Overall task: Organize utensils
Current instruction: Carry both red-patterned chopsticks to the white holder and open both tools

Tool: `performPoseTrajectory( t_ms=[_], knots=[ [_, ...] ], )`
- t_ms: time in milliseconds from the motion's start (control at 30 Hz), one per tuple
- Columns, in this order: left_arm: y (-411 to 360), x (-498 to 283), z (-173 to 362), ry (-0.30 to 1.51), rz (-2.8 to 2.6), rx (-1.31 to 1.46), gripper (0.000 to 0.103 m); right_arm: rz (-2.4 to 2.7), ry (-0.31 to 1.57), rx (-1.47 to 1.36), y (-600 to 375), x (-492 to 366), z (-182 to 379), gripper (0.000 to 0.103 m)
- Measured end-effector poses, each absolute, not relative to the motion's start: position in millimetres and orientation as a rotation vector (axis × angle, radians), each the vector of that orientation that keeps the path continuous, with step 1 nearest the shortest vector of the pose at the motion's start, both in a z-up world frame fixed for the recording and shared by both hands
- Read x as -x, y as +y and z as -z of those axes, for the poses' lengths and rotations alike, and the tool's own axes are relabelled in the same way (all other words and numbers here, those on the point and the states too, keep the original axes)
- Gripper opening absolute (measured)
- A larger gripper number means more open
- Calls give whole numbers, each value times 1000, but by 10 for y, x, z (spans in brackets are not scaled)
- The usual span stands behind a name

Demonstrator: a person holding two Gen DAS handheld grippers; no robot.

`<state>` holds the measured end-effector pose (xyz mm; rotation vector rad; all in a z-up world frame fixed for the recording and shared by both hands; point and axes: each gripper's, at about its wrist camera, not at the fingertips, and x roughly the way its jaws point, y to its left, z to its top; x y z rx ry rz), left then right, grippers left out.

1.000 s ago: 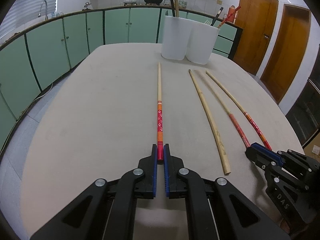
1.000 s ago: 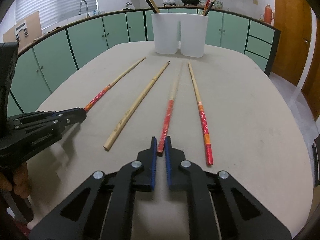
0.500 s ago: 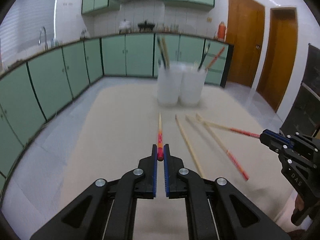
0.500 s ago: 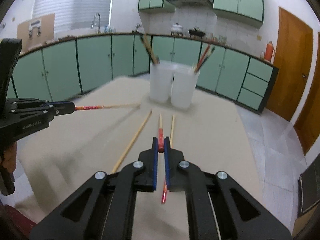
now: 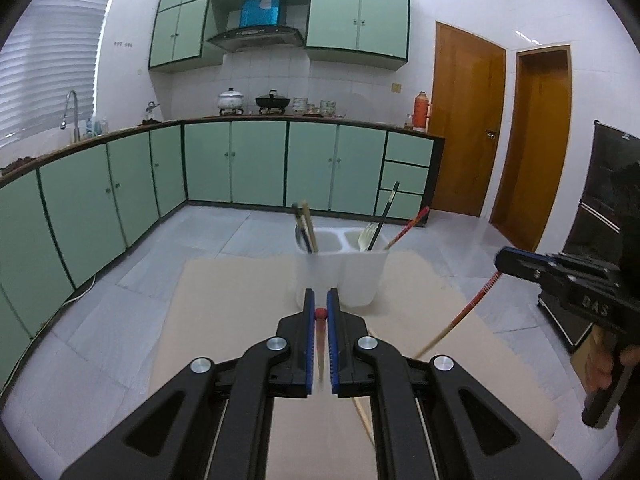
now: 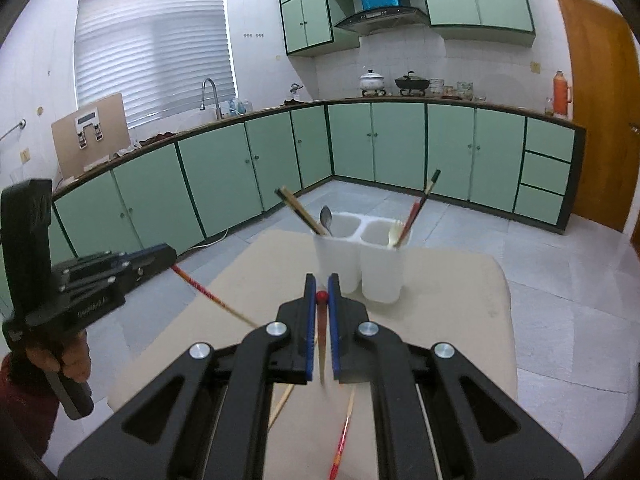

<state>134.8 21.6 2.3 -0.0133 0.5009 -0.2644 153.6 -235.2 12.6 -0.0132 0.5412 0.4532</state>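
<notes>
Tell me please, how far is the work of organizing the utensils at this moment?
Partly done. Already sorted: several chopsticks, a spoon and a fork stand in the white two-compartment holder. In hand: the left gripper and the right gripper are each shut on one red-ended chopstick, lifted off the table. Left: a plain chopstick and a red-patterned chopstick lie on the table.

Home kitchen, def. Mint-green cupboards (image 6: pixel 376 148) run along two walls w/ more hung above, white tile behind. Hood (image 6: pixel 380 16) sits over a stove w/ a white pot (image 6: pixel 372 80) and a black pan (image 6: pixel 412 82). Sink tap (image 6: pixel 210 94) under a window w/ blinds (image 6: pixel 154 52). Red flask (image 6: pixel 560 88) at the worktop's end, two wooden doors (image 5: pixel 468 120) on the right, grey tiled floor (image 6: pixel 560 280). Utensil holder (image 6: pixel 360 256) stands on the beige counter (image 6: pixel 460 300).
</notes>
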Motion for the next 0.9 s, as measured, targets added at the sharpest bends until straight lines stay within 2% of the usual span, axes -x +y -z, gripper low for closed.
performPoseTrajectory(
  t_ms=[333, 700, 900],
  knots=[
    [67, -1532, -434, 442, 326, -4, 6, -476, 482, 47, -2362, -1963, -665, 5],
    [-179, -1933, -1308, 196, 316, -29, 6, -416, 354, 35, -2492, -2522, -1230, 5],
    [-310, -2395, -1313, 150, 281, -16, 6, -367, 327, 44, -2498, -2911, -1228, 5]
  ],
)
